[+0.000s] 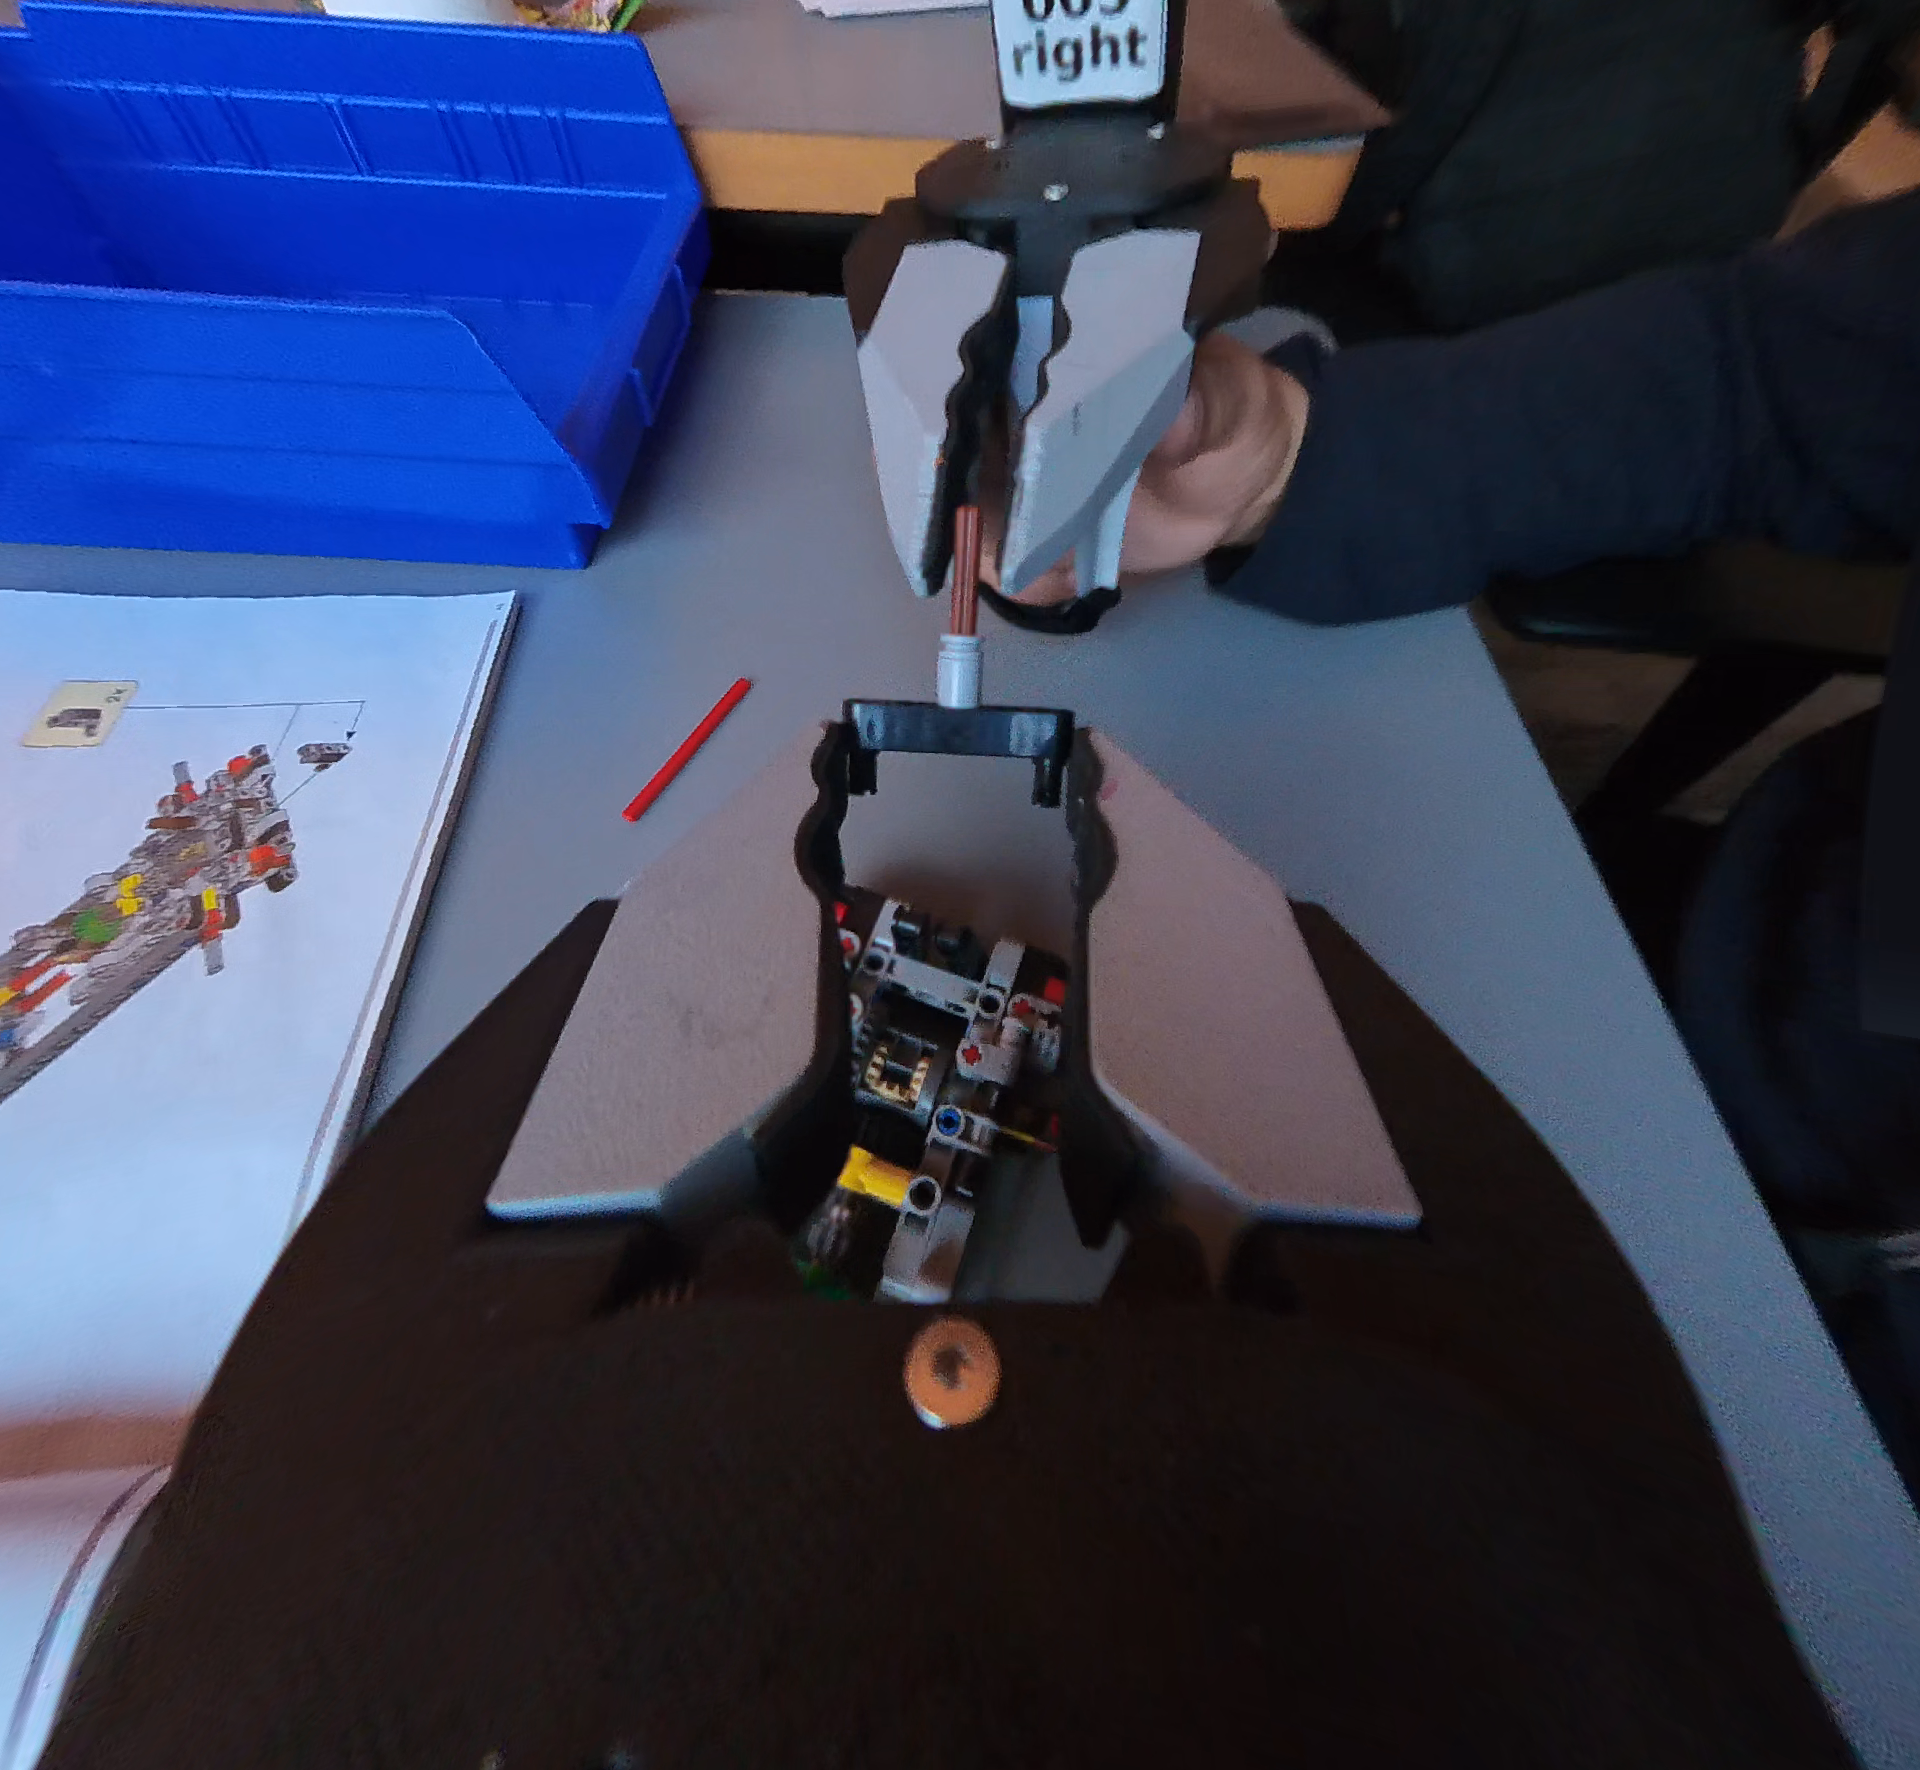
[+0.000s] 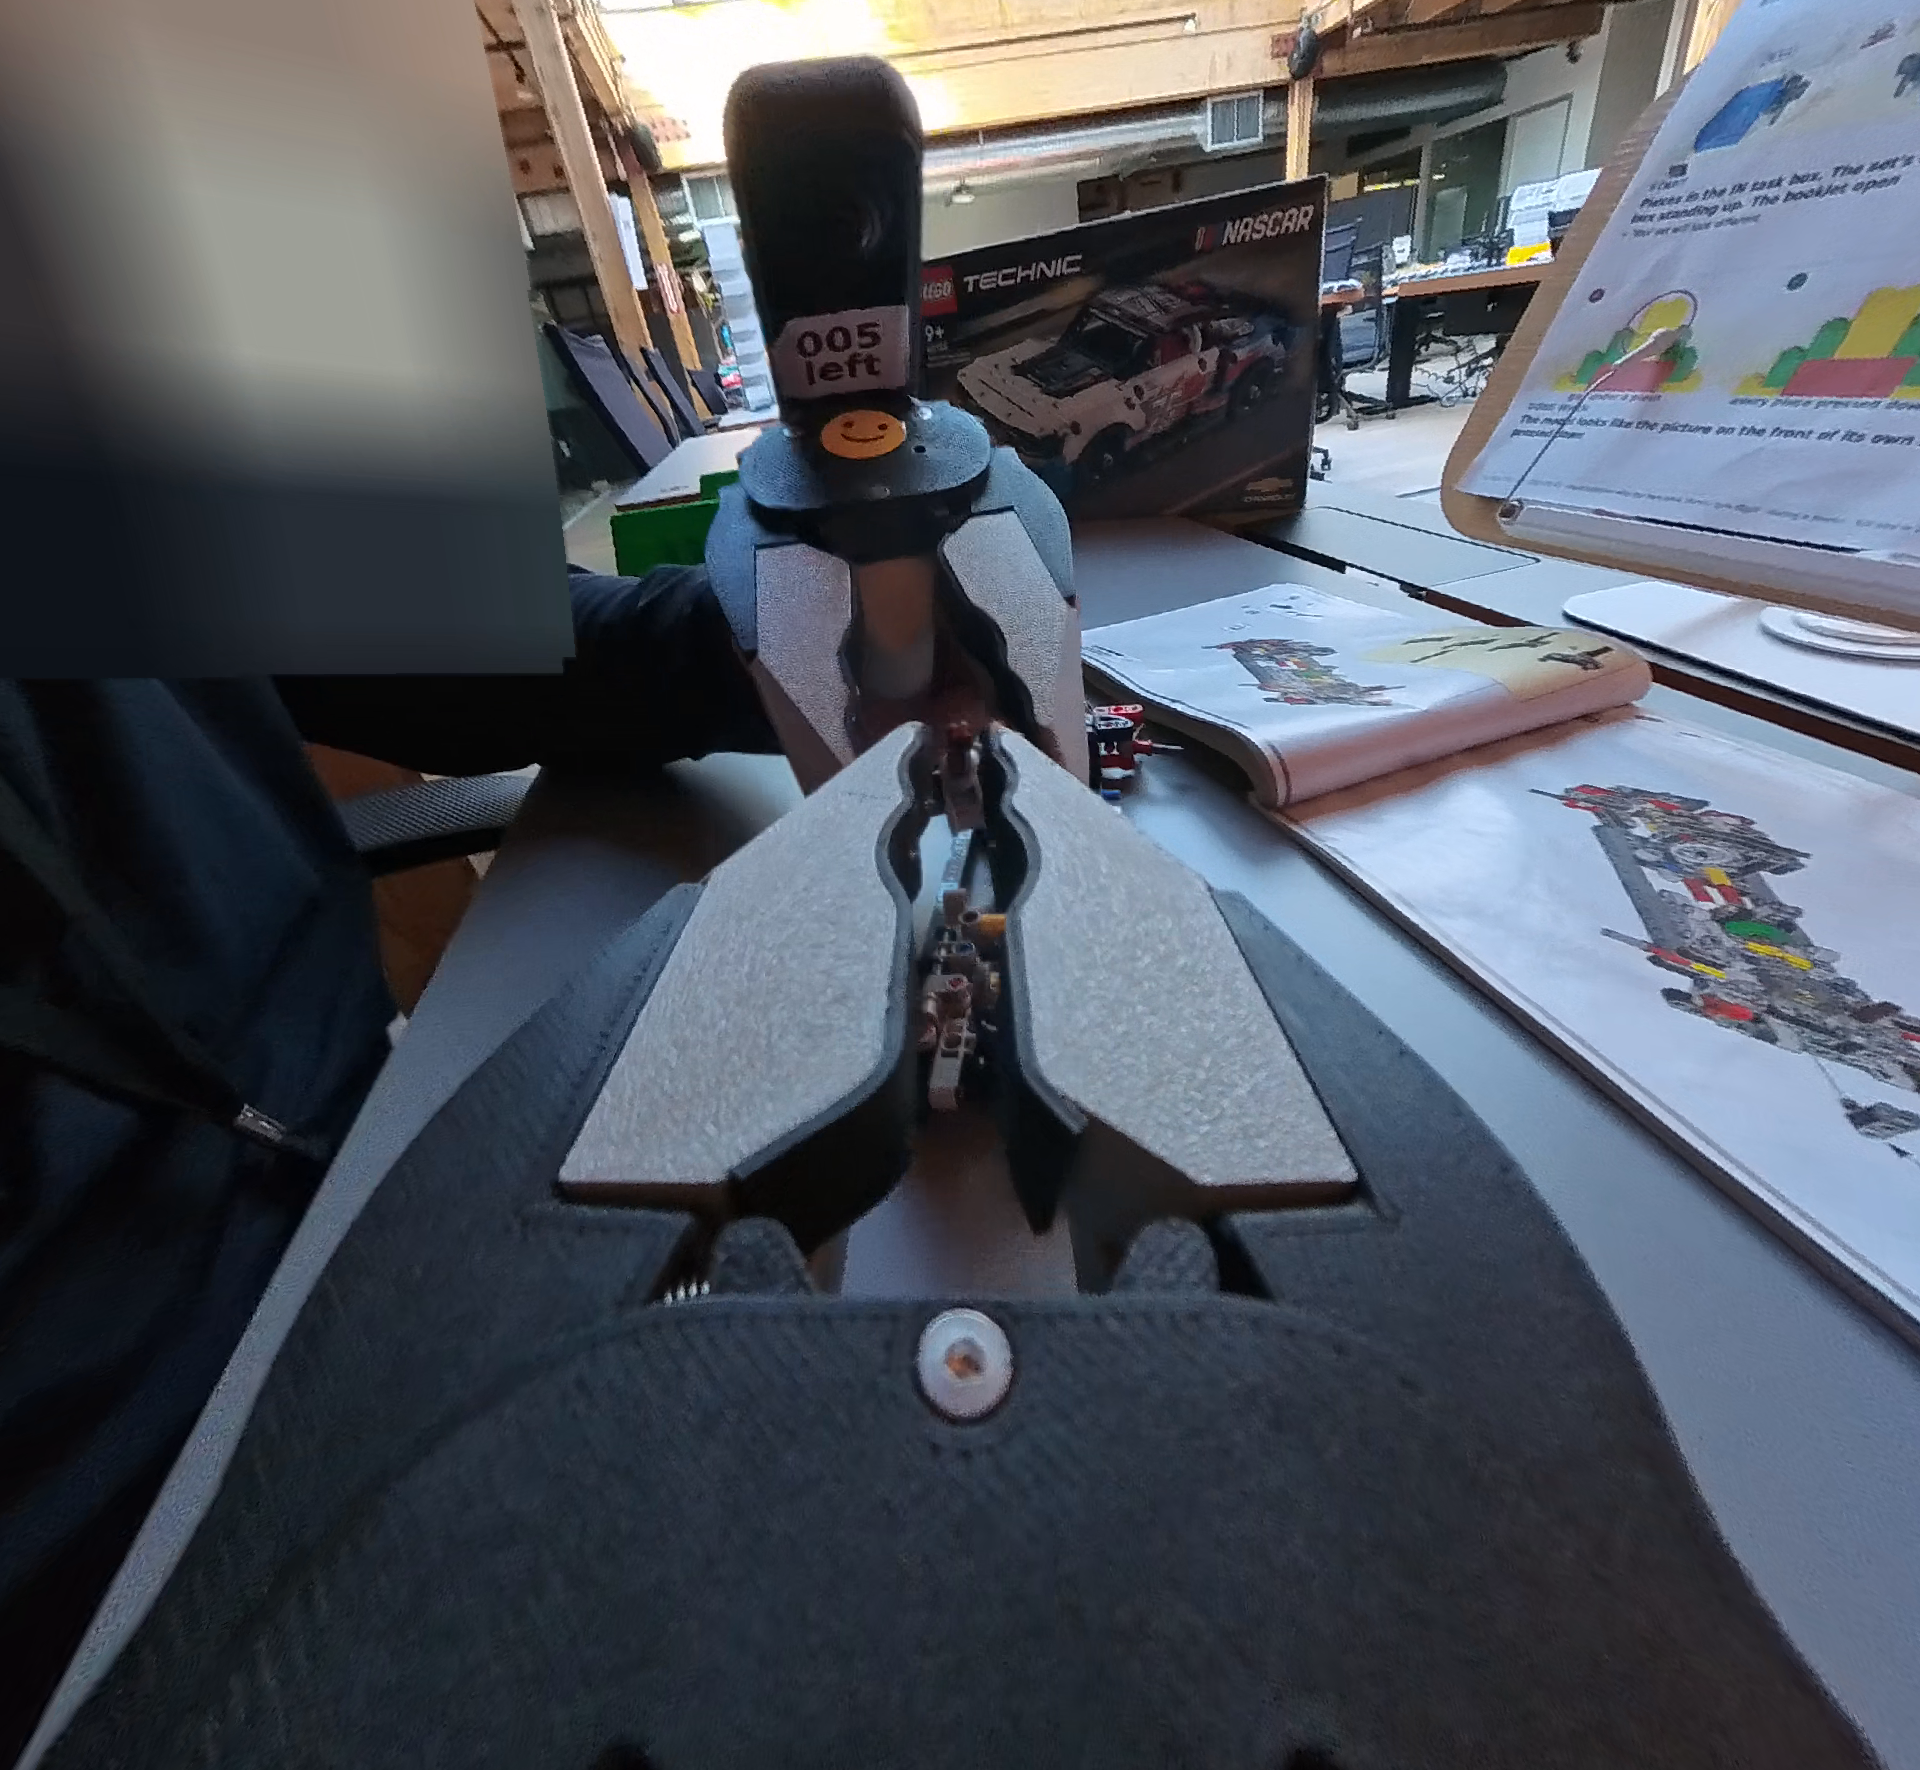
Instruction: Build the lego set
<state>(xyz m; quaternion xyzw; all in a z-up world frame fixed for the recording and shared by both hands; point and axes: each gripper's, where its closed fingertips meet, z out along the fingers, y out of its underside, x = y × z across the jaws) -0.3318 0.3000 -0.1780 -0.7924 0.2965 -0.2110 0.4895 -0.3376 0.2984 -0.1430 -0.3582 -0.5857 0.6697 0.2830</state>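
The black frame piece (image 1: 956, 728) sits crosswise between the tips of the left hand-held gripper (image 1: 954, 764), whose fingers pinch it at either end, just above the grey table (image 1: 1299, 681). A short grey bush (image 1: 958, 671) stands on the frame's far edge, touching it, and a brown axle (image 1: 966, 567) runs from the bush up into the right hand-held gripper (image 1: 971, 567). That gripper's fingers are drawn nearly together around the axle, holding it; a hand (image 1: 1216, 473) grips it from behind. In the right wrist view the axle's end and bush (image 2: 961, 775) show in the narrow slot between its fingertips. Below the frame, seen through the left gripper's gap, lies a partly built brick model (image 1: 956, 1055) of grey, black, yellow and red parts. Left of the frame a red axle (image 1: 686, 749) lies loose on the table. Farther left is an open instruction booklet (image 1: 208, 889), and beyond that a blue bin (image 1: 312, 286). Behind the frame in the right wrist view stands a set box (image 2: 1132, 349).
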